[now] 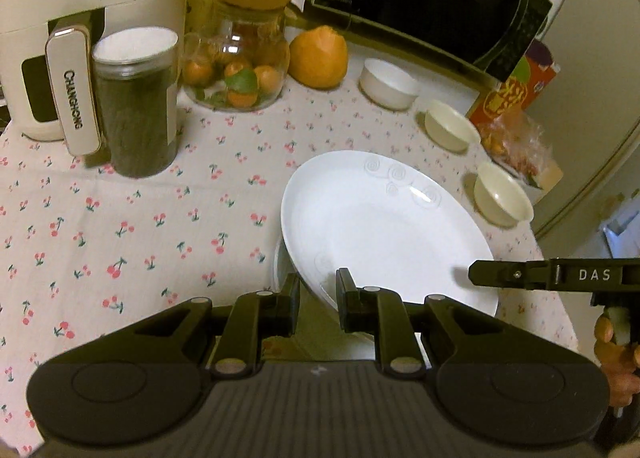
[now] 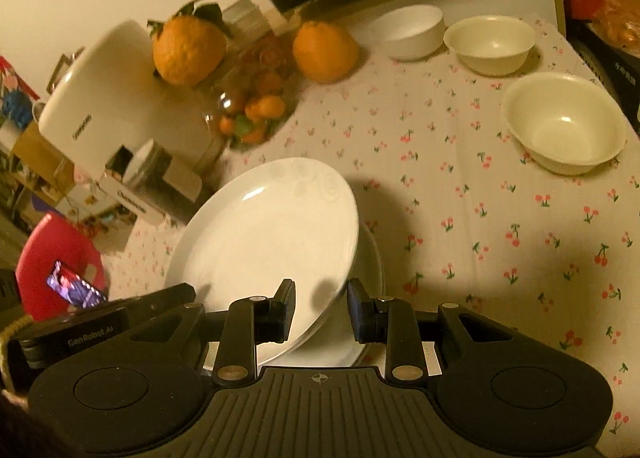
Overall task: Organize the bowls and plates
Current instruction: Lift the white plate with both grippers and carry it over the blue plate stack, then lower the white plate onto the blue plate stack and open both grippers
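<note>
Left tool (image 1: 318,286): its fingers straddle the near rim of the white plate (image 1: 384,226), one finger below the rim and one above it. A small gap seems to remain at the pads, so I judge it a light pinch at best and cannot tell whether it bears the load.

Right tool (image 2: 321,298): it likewise brackets the plate's rim (image 2: 276,234) from the other side, fingers close either side of the edge. Firm contact cannot be told here either.

Plate position: tilted, one edge lifted off the desk (image 1: 140,226), directly above a lower plate (image 2: 370,258) whose rim peeks out underneath.

Plate looks: glossy white glaze, broad and shallow, with a faint embossed swirl pattern near the far rim. It looks smooth, hard and slippery.

Risk, slipping: the glazed rim could slide out from narrow pads if the tilt steepens. The plate would then drop onto the lower plate and might chip.

Risk, uneven pull: if the two tools move at different rates, the plate may twist and lever out of one pinch.

Risk, neighbours: a dark jar (image 1: 136,102) stands well to the left. Three bowls (image 2: 564,122) sit to the far right, apart from the plate. A wide swing could knock either.

Risk, misalignment: lowered off-centre, the plate would rest askew on the stack and rock.
</note>
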A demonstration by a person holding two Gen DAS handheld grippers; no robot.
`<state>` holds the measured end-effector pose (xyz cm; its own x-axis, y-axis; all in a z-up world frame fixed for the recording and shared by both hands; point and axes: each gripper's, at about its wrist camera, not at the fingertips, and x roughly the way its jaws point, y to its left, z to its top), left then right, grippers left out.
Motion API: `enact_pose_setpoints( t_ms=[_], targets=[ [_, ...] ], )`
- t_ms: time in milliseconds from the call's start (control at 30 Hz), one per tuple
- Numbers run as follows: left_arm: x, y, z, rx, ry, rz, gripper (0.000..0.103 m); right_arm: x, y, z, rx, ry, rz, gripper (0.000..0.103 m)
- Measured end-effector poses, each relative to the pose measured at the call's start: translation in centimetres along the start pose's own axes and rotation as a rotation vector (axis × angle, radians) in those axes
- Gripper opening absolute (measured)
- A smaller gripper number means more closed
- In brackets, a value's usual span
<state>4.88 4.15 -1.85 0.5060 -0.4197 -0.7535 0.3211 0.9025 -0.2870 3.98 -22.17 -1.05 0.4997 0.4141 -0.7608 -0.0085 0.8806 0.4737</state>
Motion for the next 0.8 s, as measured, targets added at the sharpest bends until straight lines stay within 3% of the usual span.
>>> enact_pose_setpoints(
  t_ms=[800],
  targets=[
    [0.5,-1.0,-0.9,0.108,0.087,0.085,0.016,0.8,1.6,-1.0,-0.121,0.086,-0.090,0.028]
  ],
)
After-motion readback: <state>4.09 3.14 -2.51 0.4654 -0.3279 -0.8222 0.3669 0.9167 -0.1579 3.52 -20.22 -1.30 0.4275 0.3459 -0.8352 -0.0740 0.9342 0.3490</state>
